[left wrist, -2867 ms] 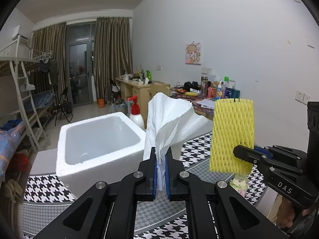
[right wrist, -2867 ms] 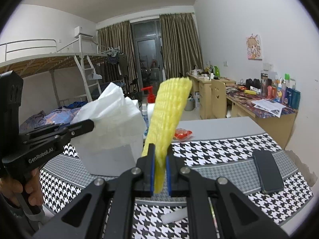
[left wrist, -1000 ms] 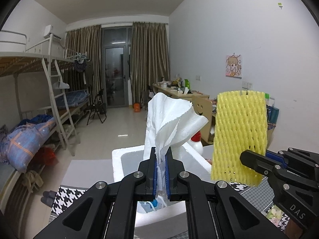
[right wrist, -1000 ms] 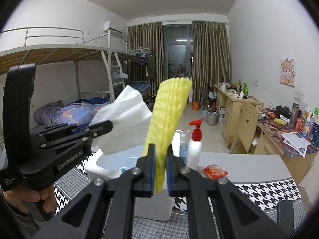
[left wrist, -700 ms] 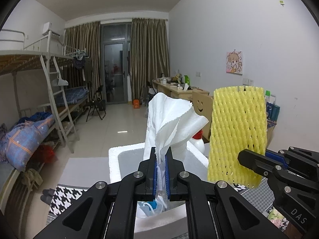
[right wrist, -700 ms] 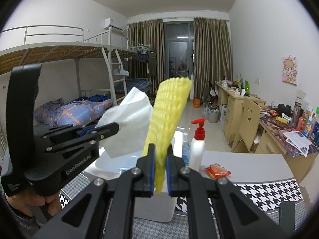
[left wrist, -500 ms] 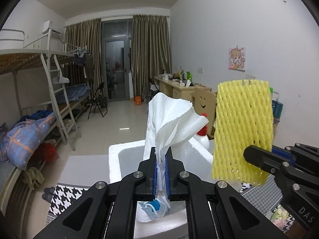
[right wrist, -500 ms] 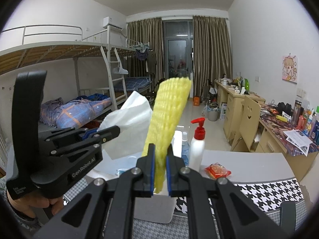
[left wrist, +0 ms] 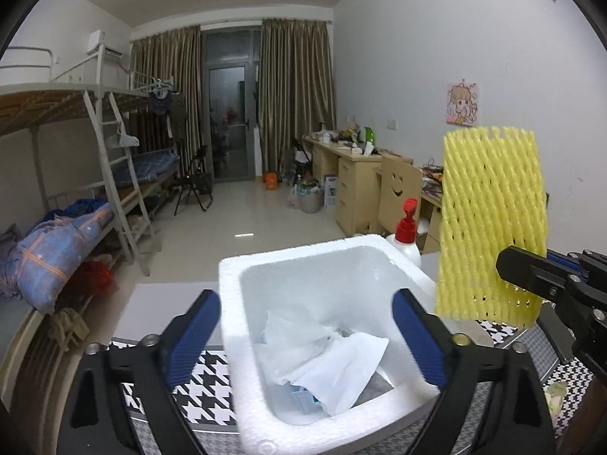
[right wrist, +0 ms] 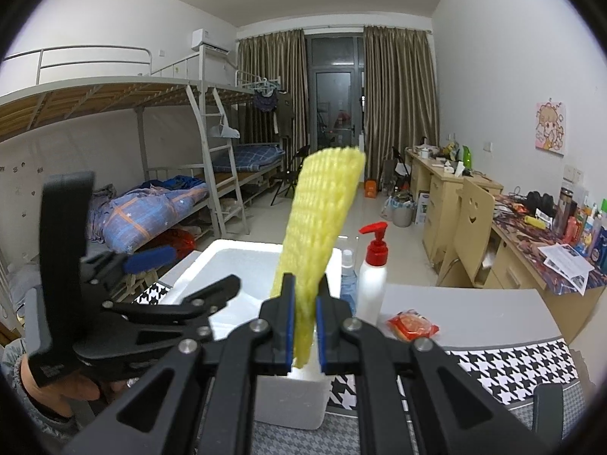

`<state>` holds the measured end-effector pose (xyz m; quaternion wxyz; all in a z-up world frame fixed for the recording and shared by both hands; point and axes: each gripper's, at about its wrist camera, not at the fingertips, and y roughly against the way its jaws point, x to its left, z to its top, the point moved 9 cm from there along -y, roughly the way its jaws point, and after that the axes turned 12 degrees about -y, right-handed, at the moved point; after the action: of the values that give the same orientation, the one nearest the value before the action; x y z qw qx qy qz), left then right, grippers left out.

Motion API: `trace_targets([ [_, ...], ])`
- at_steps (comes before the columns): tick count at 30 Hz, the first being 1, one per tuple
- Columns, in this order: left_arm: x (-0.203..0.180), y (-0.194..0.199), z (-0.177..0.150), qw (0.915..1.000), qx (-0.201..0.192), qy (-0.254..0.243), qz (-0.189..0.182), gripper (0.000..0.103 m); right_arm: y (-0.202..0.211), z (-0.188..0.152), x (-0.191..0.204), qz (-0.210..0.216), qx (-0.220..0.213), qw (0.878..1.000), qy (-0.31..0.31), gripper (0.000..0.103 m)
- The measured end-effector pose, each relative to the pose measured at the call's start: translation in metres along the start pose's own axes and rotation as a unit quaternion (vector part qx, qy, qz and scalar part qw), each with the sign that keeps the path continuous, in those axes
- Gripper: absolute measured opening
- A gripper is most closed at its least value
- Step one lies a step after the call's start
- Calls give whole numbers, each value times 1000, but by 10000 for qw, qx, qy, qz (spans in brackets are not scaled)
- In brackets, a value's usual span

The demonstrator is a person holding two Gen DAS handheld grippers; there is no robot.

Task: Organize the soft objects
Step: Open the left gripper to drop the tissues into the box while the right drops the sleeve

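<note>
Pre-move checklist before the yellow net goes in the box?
1. Tissue released into foam box: ok, it lies inside.
2. Left gripper empty: ok, jaws have just been opening, nothing between them.
3. Right gripper clamped on net: ok, net stands upright between the pads.
4. Box opening clear for the net: not ok, left gripper straddles the box.
5. Room in box: ok, tissue covers only the bottom.
6. Pump bottle clear of path: cannot tell, it stands close behind the box.
</note>
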<state>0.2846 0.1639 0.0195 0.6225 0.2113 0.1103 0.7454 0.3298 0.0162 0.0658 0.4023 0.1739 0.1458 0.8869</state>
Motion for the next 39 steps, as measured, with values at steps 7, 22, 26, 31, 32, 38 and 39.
trace_targets([
  [7,12,19,3,9995,-168,114,243,102,-3,0,4,43,39,10000,24,12],
  [22,28,37,-8,9987,-187,240,407,102,-13,1,11,172,187,9997,42,12],
  [26,34,41,-11,9984,-224,249,462,102,-18,1,12,180,252,9995,20,12],
  [31,42,46,-18,9980,-240,302,503,102,-28,-2,17,174,391,9991,24,12],
  [32,44,46,-20,9979,-236,315,511,102,-31,-3,18,169,419,9990,24,12],
  [38,49,43,-26,9977,-185,392,523,102,-44,-8,23,154,627,9979,31,12],
  [39,49,44,-27,9977,-174,416,515,102,-46,-8,23,142,648,9978,28,12],
])
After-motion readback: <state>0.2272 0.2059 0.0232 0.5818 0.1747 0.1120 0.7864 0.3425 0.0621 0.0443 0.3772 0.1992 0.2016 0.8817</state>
